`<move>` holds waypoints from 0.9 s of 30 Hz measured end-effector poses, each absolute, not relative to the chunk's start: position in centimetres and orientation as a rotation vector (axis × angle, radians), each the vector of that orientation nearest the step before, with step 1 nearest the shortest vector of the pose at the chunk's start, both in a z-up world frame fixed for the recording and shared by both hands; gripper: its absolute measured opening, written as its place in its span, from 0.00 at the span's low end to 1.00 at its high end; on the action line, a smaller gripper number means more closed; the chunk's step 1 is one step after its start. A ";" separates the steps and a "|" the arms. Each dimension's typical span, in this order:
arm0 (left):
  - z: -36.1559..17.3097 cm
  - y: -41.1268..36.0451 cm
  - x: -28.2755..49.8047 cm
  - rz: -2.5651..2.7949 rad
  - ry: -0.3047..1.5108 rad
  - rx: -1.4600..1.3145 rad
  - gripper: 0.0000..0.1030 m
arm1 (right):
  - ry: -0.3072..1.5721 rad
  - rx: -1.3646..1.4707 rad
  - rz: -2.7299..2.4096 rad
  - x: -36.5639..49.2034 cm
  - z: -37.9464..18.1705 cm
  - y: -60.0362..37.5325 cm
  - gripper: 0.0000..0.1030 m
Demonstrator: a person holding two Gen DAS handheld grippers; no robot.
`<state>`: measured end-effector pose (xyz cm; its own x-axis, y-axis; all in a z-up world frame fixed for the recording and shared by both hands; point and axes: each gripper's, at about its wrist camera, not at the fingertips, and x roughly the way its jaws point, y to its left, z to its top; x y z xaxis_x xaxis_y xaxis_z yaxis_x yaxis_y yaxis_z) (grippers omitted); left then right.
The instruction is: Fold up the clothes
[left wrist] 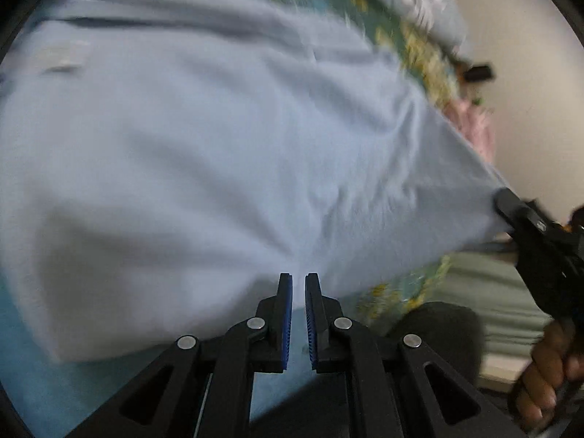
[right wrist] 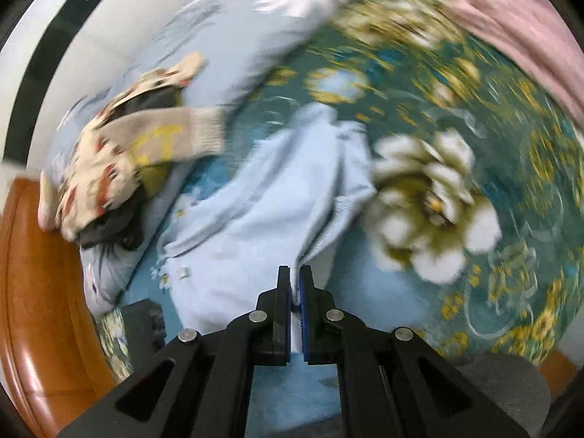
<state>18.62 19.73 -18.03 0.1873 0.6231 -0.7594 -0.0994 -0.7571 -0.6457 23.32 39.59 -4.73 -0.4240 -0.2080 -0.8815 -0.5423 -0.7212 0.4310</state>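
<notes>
One pale blue garment (right wrist: 277, 197), lifted over the bed (right wrist: 474, 241), hanging from both grippers; long axis running away from the right gripper (right wrist: 295, 284) toward the far pillows, elasticated hem bunched beside its fingers. Right gripper clenched on a fold of that cloth. Left gripper (left wrist: 298, 292) nearly closed, pale blue fabric pinched between its blue pads (left wrist: 288, 314); the sheet of cloth spread wide ahead, one corner pulled to the other gripper at the right edge, a hand (left wrist: 544, 376) below it. Underneath, one teal floral bedspread (right wrist: 419, 84). Beyond, one heap of other clothes (right wrist: 120, 153), beige and patterned, on a light blue flowered pillow (right wrist: 233, 36). One pink cloth (right wrist: 525, 33) at the far right. Wooden bed frame (right wrist: 33, 292) at the left.
</notes>
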 end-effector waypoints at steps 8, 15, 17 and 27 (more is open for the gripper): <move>-16.7 3.0 17.9 1.790 -0.905 -1.914 0.12 | 0.663 -1.817 2.625 17.4 -2.8 25.0 0.04; -18.5 -4.1 19.7 1.835 -1.119 -1.970 0.12 | 0.595 -2.141 2.487 15.7 -10.5 18.5 0.04; -18.2 -3.6 19.6 1.829 -1.116 -1.952 0.12 | 0.571 -2.140 2.510 16.1 -10.1 18.1 0.04; -17.4 3.2 15.0 1.694 -1.167 -1.723 0.38 | 0.636 -2.065 2.598 17.8 -8.2 19.8 0.04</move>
<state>15.00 3.25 -17.42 -0.1146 0.8091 -0.5765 0.2503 -0.5381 -0.8049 17.75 19.79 -8.22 -0.2354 -0.4077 -0.8822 -0.0458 -0.9021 0.4291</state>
